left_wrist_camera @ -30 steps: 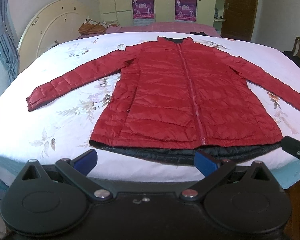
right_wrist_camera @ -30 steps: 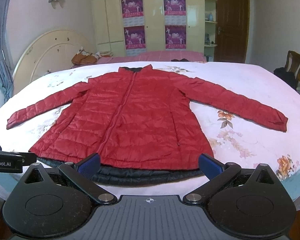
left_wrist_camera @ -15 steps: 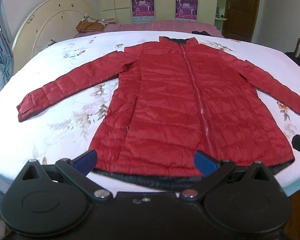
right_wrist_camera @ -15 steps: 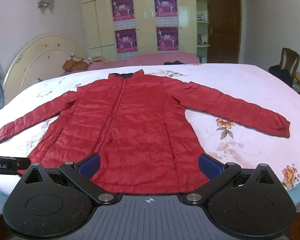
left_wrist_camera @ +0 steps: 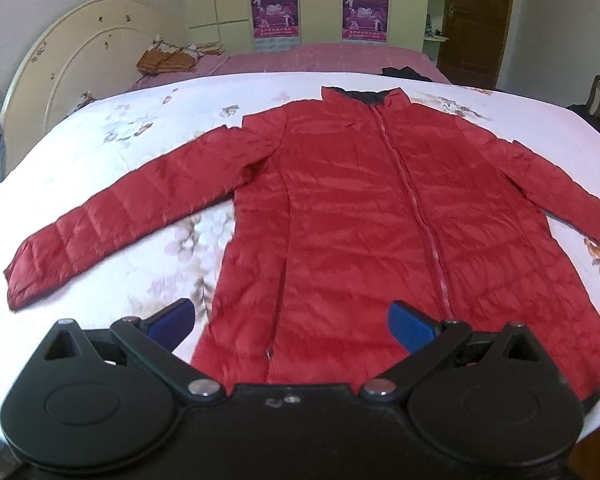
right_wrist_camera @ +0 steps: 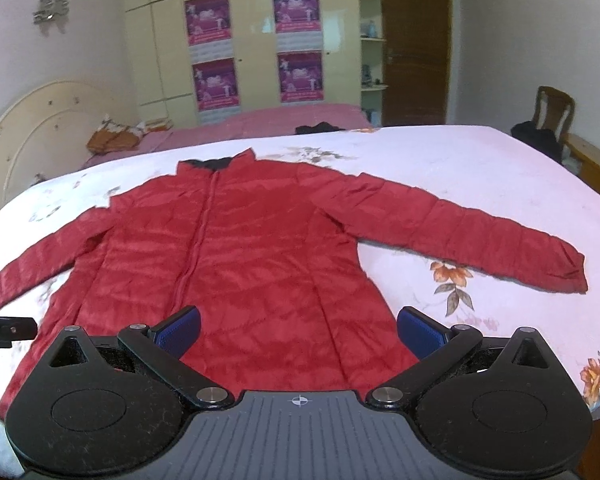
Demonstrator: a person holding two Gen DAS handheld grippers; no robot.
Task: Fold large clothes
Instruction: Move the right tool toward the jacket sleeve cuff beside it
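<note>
A red quilted jacket (left_wrist_camera: pixel 352 216) (right_wrist_camera: pixel 256 248) lies flat and zipped on the floral bedsheet (left_wrist_camera: pixel 112 160), collar away from me, both sleeves spread out. My left gripper (left_wrist_camera: pixel 292 324) hovers open over the jacket's lower left hem. My right gripper (right_wrist_camera: pixel 298 330) hovers open over the lower right part of the body. Nothing is between either pair of blue pads. The left sleeve cuff (left_wrist_camera: pixel 24 276) lies far left, the right cuff (right_wrist_camera: pixel 572 272) far right. The near hem is hidden behind the gripper bodies.
A cream headboard (left_wrist_camera: pixel 72 64) stands at the left. A second pink bed (right_wrist_camera: pixel 268 120) lies beyond, with an orange bundle (right_wrist_camera: pixel 112 140) and dark cloth (right_wrist_camera: pixel 320 128) on it. A wooden chair (right_wrist_camera: pixel 552 120) and door (right_wrist_camera: pixel 416 48) are at the right.
Both grippers have moved forward over the bed, so the jacket's dark hem lining has slipped out of sight beneath them. The jacket itself has not moved.
</note>
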